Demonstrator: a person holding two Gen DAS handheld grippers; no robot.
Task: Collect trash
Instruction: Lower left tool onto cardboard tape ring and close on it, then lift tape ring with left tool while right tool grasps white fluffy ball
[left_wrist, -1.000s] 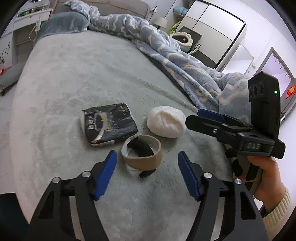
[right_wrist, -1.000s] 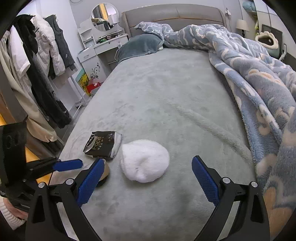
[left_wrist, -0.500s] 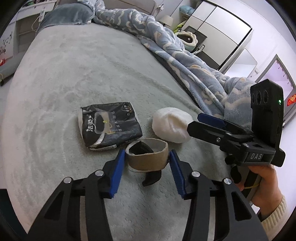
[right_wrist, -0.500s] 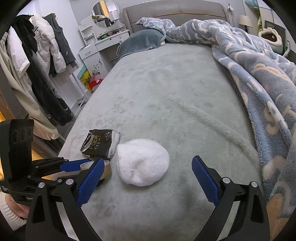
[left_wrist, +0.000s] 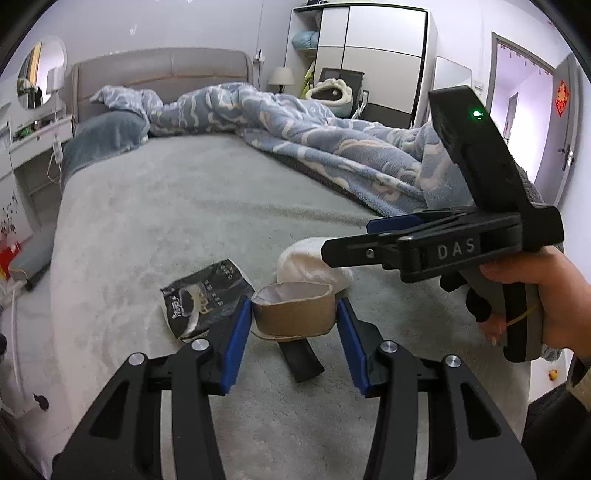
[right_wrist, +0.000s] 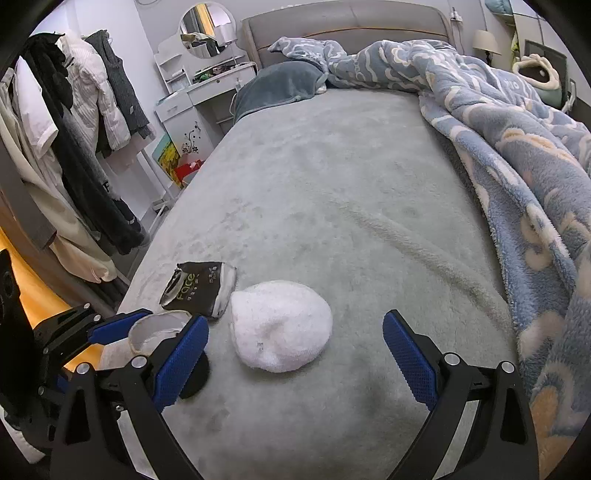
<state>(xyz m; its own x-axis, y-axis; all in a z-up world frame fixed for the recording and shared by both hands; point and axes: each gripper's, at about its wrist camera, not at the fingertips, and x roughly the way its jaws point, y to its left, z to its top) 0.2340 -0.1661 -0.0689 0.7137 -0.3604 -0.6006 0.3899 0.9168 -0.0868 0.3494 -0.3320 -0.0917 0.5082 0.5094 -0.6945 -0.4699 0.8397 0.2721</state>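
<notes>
On the grey bed cover (right_wrist: 332, 192), near its foot edge, we find three pieces of trash in a row. Leftmost lies a black wrapper (left_wrist: 201, 301), flat and crumpled, untouched. Next, the left gripper (left_wrist: 294, 319) is clamped on a cardboard tape ring (left_wrist: 293, 314) — both blue pads press its outer wall, its opening faces up, and a black strip (left_wrist: 299, 356) hangs from its underside; whether the ring is clear of the cover we cannot tell. Further right sits a white wad (right_wrist: 280, 325), soft and rounded, just beside the wrapper. The right gripper (right_wrist: 295, 362) hovers with its fingers spread wide, holding nothing. The wad lies directly ahead of it, between the lines of its two pads and slightly left of centre — it has no marked long axis. We judge the right hand the nearer one for the wad: a straight advance and descent should bracket it.
</notes>
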